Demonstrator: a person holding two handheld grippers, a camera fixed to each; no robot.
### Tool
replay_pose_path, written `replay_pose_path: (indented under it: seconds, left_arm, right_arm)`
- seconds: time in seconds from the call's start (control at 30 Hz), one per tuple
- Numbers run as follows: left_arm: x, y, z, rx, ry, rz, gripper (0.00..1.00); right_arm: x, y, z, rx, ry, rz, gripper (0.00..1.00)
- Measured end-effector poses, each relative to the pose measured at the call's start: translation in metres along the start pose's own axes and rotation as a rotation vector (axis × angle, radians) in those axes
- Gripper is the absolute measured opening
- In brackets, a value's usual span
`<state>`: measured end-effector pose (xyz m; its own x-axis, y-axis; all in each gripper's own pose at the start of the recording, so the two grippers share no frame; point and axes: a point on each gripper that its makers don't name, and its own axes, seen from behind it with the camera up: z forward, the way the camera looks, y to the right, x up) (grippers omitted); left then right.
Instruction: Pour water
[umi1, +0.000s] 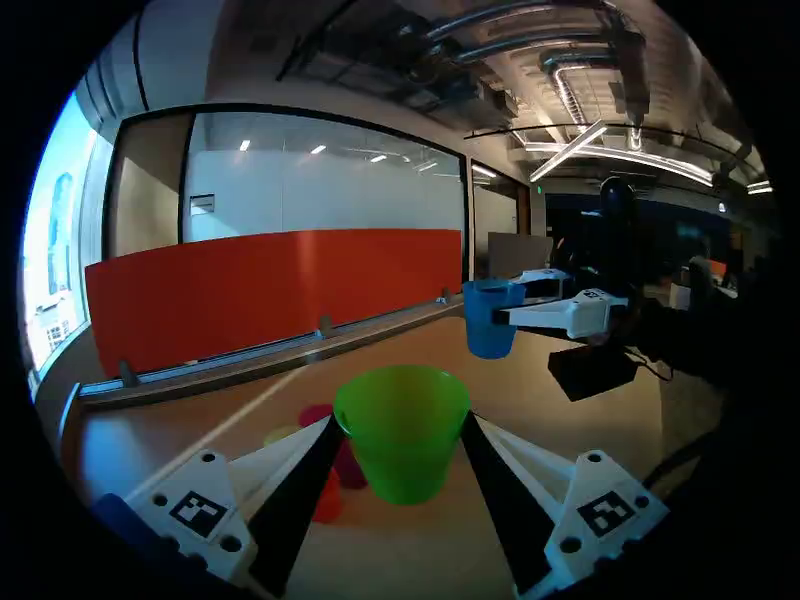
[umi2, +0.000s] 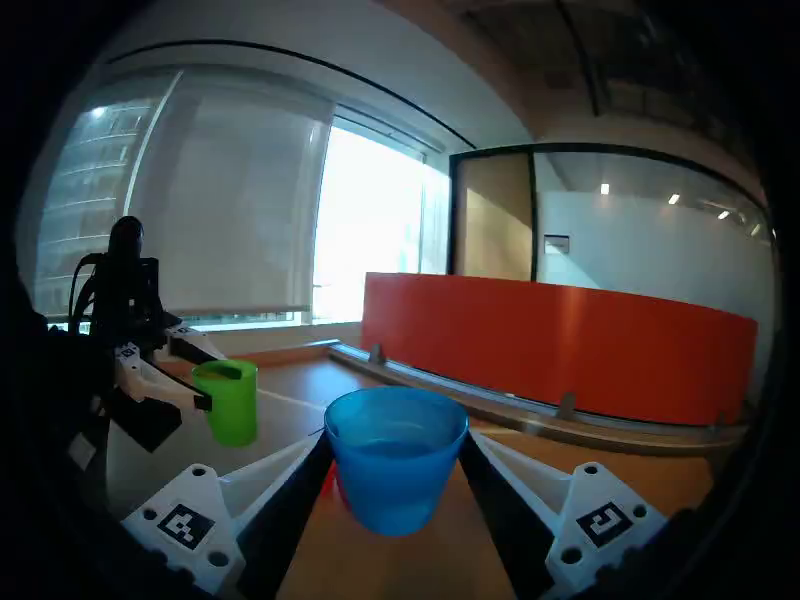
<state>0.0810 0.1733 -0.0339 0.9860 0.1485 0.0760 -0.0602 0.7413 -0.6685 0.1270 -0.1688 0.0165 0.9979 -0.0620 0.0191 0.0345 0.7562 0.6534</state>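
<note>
My left gripper (umi1: 400, 428) is pinching the green cup (umi1: 403, 465) above the desk (umi1: 150, 445). My right gripper (umi2: 396, 448) is pinching the blue cup (umi2: 392, 495), which is holding water. Both cups are staying upright and apart.

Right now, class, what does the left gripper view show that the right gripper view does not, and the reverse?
Left gripper view: ceiling pipes and strip lights overhead. Right gripper view: a bright window with a blind, and the water inside the blue cup. Shared: green cup, blue cup, orange partition, wooden table.
</note>
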Motion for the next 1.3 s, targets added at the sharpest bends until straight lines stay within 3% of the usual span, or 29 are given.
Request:
replay_pose_path:
  seconds: [1.3]
  left_arm:
    - [0.022,0.008,0.001,-0.001,0.086,-0.018,0.86]
  right_arm:
    - [0.004,-0.008,-0.002,0.014,-0.004,-0.017,0.90]
